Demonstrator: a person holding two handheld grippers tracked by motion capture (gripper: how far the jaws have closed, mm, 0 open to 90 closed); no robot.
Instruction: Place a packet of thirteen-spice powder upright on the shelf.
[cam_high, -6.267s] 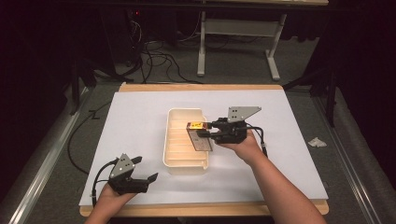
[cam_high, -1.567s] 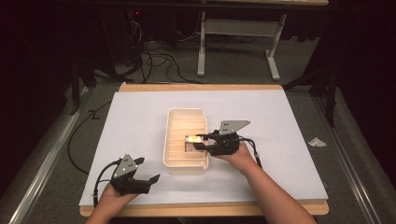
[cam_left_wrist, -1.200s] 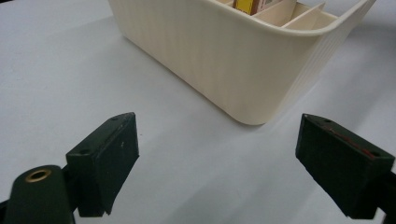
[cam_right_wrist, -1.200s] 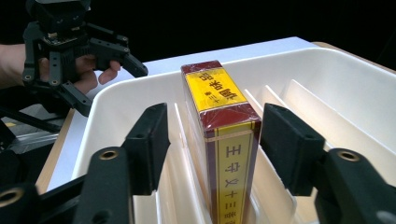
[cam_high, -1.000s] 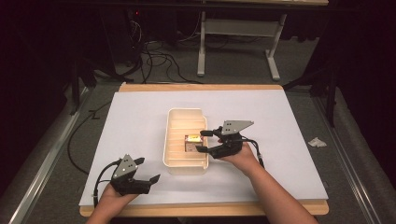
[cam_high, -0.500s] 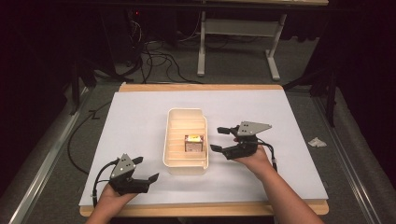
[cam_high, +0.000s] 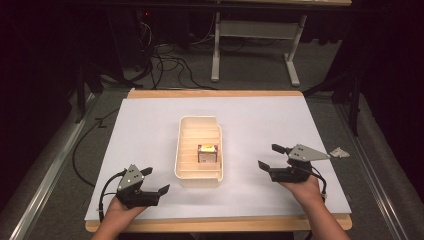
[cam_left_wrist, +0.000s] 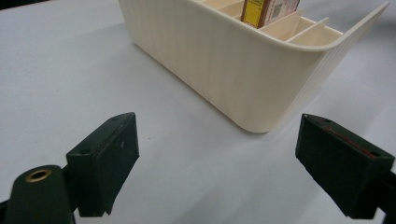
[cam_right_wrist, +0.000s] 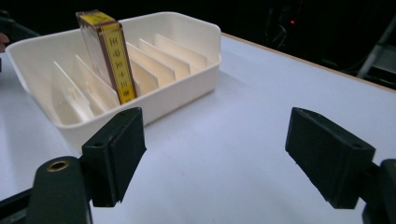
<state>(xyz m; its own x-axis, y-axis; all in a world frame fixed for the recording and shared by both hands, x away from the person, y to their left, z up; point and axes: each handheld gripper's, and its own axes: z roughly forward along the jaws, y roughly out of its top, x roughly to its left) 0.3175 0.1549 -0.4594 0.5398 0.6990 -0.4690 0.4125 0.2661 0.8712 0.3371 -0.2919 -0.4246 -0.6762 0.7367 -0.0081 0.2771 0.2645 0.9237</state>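
Box (cam_high: 208, 152) stands upright in a slot of the cream tray (cam_high: 199, 177), between 2 dividers, leaning a little. In my right gripper view it sits ahead and to the left of my right fingers (cam_right_wrist: 112, 154), well apart from them, its yellow edge facing me. My right gripper (cam_high: 272, 159) is released, jaws spread wide with nothing between them, held just above the worktop (cam_high: 260, 115) beside the tray's right wall. My left gripper (cam_high: 155, 182) is released too, jaws wide and empty, low on the worktop near the tray's near left corner. In my left gripper view the tray's rounded corner lies just beyond the left fingers (cam_left_wrist: 105, 158), not touching.
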